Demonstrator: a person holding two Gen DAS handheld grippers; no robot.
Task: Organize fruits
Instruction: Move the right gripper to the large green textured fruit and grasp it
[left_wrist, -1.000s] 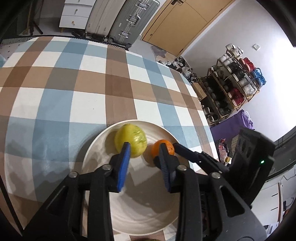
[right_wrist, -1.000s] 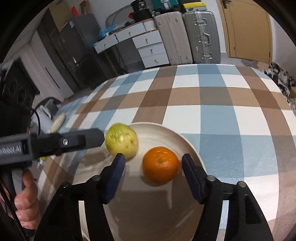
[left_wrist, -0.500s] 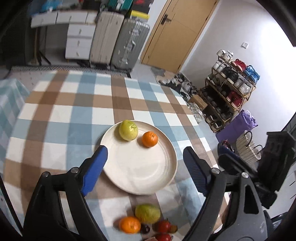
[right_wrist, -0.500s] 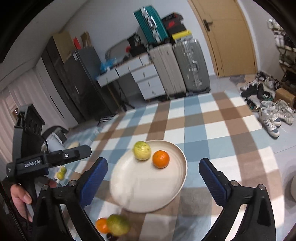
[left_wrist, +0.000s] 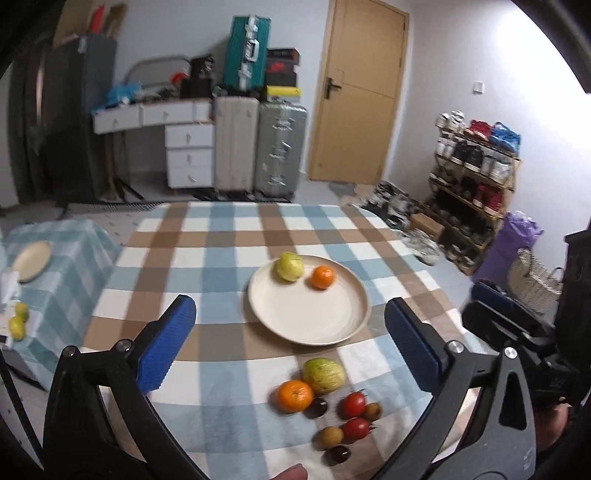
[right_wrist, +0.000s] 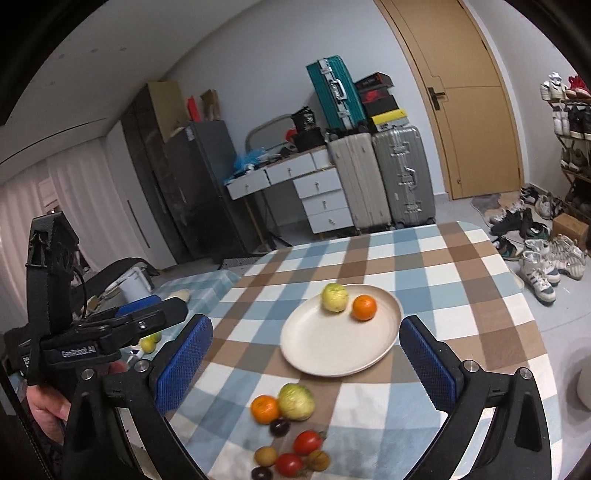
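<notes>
A: Cream plate (left_wrist: 308, 317) on the checked tablecloth (left_wrist: 207, 258) holds 2 fruits at its far side: a yellow-green guava (left_wrist: 289, 266) and a small orange (left_wrist: 322, 277), close together.

B: Claws?

A: Left gripper (left_wrist: 290, 341) and right gripper (right_wrist: 306, 360) both empty, jaws just swung wide apart, nothing between them.

B: Loose pile?

A: Near edge: a second orange (right_wrist: 264, 408) touching a green guava (right_wrist: 296, 401), 2 red tomatoes (right_wrist: 307, 442), small brown and dark fruits.

B: Handling?

A: Likely light and round, so they roll. Tomatoes look soft; pinch gently across the middle. Oranges should be firmer.
</notes>
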